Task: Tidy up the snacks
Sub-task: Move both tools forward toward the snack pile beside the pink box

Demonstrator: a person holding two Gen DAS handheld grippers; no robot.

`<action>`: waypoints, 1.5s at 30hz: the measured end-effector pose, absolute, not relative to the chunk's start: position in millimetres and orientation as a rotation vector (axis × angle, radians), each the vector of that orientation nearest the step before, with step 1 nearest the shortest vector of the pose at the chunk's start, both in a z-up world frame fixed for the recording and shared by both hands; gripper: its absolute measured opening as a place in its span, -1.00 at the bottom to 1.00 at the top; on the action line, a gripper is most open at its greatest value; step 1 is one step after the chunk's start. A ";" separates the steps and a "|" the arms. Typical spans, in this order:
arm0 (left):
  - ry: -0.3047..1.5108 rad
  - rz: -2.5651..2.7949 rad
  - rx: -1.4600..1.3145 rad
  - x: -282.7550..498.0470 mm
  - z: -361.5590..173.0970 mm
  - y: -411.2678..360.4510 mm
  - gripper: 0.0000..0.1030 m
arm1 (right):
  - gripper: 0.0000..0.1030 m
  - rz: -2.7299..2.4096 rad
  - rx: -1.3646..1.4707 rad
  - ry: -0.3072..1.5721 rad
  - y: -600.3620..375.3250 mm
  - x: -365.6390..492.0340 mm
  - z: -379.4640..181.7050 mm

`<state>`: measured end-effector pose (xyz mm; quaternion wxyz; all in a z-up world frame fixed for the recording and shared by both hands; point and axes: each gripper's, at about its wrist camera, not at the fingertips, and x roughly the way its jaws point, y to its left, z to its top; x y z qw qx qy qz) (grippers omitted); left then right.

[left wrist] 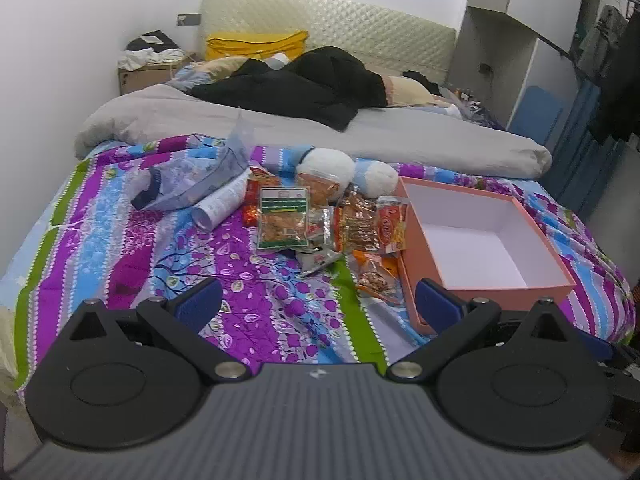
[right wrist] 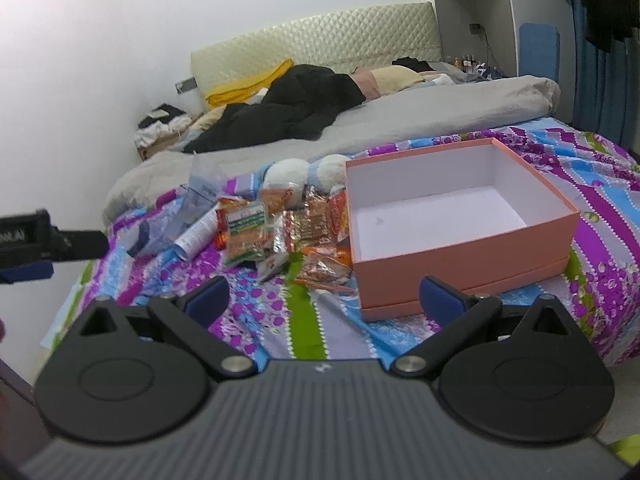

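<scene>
On bedspread: crinkly orange snack packets (left wrist: pixel 320 220) (heaped) | pink box (left wrist: pixel 480 236) bare | both tongs (left wrist: pixel 319 300) (right wrist: pixel 325 298) spread wide, empty

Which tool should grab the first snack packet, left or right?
Left, probably. The left tool is open and faces the snack packets head-on; the right tool, also open, sits nearer the empty pink box.

No legible text — snack packets (left wrist: pixel 304 220) too blurred

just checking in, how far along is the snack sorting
Nothing is done yet: the pink box is empty. Nothing is in hand: left gripper and right gripper have open jaws. Left to do: the whole pile of snack packets on the bedspread.
</scene>
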<state>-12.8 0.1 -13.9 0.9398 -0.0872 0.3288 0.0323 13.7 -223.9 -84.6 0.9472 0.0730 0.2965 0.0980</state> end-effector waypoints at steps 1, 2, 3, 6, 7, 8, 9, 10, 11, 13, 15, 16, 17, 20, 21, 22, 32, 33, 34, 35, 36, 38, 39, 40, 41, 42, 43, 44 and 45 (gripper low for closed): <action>0.673 0.060 -0.177 -12.3 -15.4 -0.1 1.00 | 1.00 0.200 0.141 0.607 -223.4 14.2 -85.6; 0.674 0.056 -0.178 -11.8 -17.2 0.2 1.00 | 1.00 0.202 0.137 0.609 -223.5 14.7 -86.2; 0.674 0.058 -0.180 -11.2 -19.2 0.7 1.00 | 1.00 0.201 0.136 0.611 -223.7 14.8 -86.9; 0.687 0.072 -0.201 -7.2 -26.4 5.0 1.00 | 1.00 0.195 0.144 0.620 -224.3 15.2 -89.3; 0.692 0.078 -0.205 -5.5 -28.6 6.0 1.00 | 1.00 0.195 0.144 0.626 -224.6 15.5 -90.4; 0.694 0.085 -0.207 -4.1 -30.7 6.8 1.00 | 1.00 0.197 0.144 0.630 -224.5 16.0 -91.6; 0.696 0.093 -0.208 -2.8 -32.8 7.4 1.00 | 1.00 0.203 0.143 0.634 -224.0 16.7 -92.8; 0.698 0.099 -0.208 -1.2 -35.4 7.9 1.00 | 1.00 0.208 0.144 0.635 -223.7 17.4 -93.9; 0.699 0.099 -0.209 -0.3 -37.7 8.5 1.00 | 1.00 0.209 0.156 0.638 -223.7 18.4 -95.5; 0.703 0.100 -0.210 2.5 -42.4 9.2 1.00 | 1.00 0.213 0.177 0.639 -223.6 19.8 -98.7; 0.700 0.104 -0.206 3.9 -46.1 9.6 1.00 | 1.00 0.210 0.176 0.646 -220.4 21.8 -101.4; 0.697 0.105 -0.204 4.6 -47.7 9.9 1.00 | 1.00 0.204 0.174 0.650 -219.0 22.9 -103.0; 0.691 0.105 -0.202 5.3 -49.3 10.4 1.00 | 1.00 0.201 0.175 0.654 -218.1 23.9 -104.5; 0.682 0.089 -0.206 8.3 -53.0 14.3 1.00 | 1.00 0.208 0.181 0.679 -215.9 28.7 -110.4; 0.681 0.090 -0.201 9.9 -54.1 15.2 1.00 | 1.00 0.215 0.185 0.688 -215.5 30.7 -113.1; 0.682 0.091 -0.196 12.2 -55.2 16.5 1.00 | 1.00 0.215 0.192 0.690 -215.4 31.9 -114.7; 0.718 0.062 -0.213 31.3 -65.1 30.1 1.00 | 1.00 0.198 0.207 0.723 -210.6 44.7 -125.0; 0.724 0.056 -0.226 34.3 -66.7 32.0 1.00 | 1.00 0.196 0.218 0.722 -211.4 46.2 -125.5; 0.725 0.056 -0.237 37.3 -68.2 33.4 1.00 | 1.00 0.193 0.229 0.719 -212.1 47.0 -126.5; 0.727 0.056 -0.239 39.8 -69.5 34.2 1.00 | 1.00 0.193 0.238 0.715 -213.0 47.9 -127.6; 0.733 0.055 -0.237 42.6 -70.2 34.1 1.00 | 1.00 0.189 0.242 0.713 -213.4 48.7 -128.9; 0.735 0.049 -0.233 47.6 -72.2 34.3 1.00 | 1.00 0.168 0.239 0.717 -213.3 51.0 -131.6; 0.738 0.047 -0.236 49.9 -73.6 34.5 1.00 | 1.00 0.160 0.238 0.722 -213.2 52.6 -132.4; 0.742 0.041 -0.243 52.8 -75.7 35.8 1.00 | 1.00 0.153 0.238 0.725 -213.5 54.0 -133.3; 0.746 0.032 -0.249 54.7 -78.2 36.9 1.00 | 1.00 0.149 0.235 0.727 -213.0 55.3 -134.2; 0.756 0.018 -0.255 58.4 -81.1 38.5 1.00 | 1.00 0.148 0.231 0.725 -212.1 56.8 -134.9; 0.766 0.006 -0.259 61.7 -83.8 40.1 1.00 | 1.00 0.145 0.224 0.721 -210.6 58.0 -135.7; 0.773 -0.003 -0.260 64.9 -86.7 41.1 1.00 | 1.00 0.142 0.210 0.714 -208.1 59.2 -136.3; 0.776 -0.007 -0.261 68.4 -90.0 42.6 1.00 | 1.00 0.142 0.183 0.694 -203.9 59.8 -136.3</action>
